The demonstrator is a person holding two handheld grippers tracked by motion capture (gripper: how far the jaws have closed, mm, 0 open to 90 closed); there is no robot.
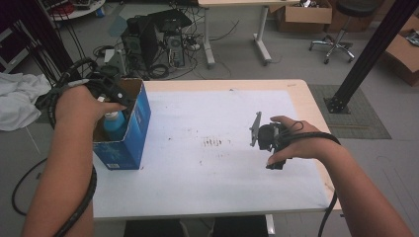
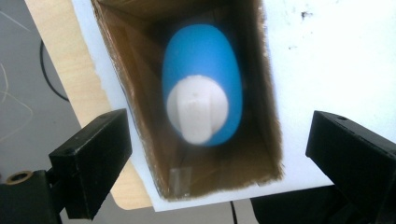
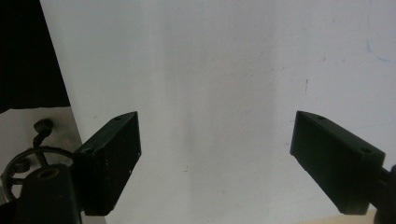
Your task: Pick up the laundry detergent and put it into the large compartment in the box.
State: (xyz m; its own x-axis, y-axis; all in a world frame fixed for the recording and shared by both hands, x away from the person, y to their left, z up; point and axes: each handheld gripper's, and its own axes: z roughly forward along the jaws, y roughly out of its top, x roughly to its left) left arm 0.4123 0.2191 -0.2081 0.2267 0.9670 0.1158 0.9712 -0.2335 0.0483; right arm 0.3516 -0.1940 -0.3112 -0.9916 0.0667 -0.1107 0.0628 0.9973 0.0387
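The table (image 1: 222, 148) carries a blue carton (image 1: 129, 133) at its left edge, open at the top. A blue bottle (image 2: 203, 88) with a white cap stands inside it. The left gripper (image 2: 219, 140) hangs above the carton, jaws spread and empty. The right gripper (image 3: 217, 154) hovers over bare tabletop, jaws spread.

Probable step: bottle extraction or just-completed insertion; the next move requires descent and closure on the cap. Carton print is unreadable.
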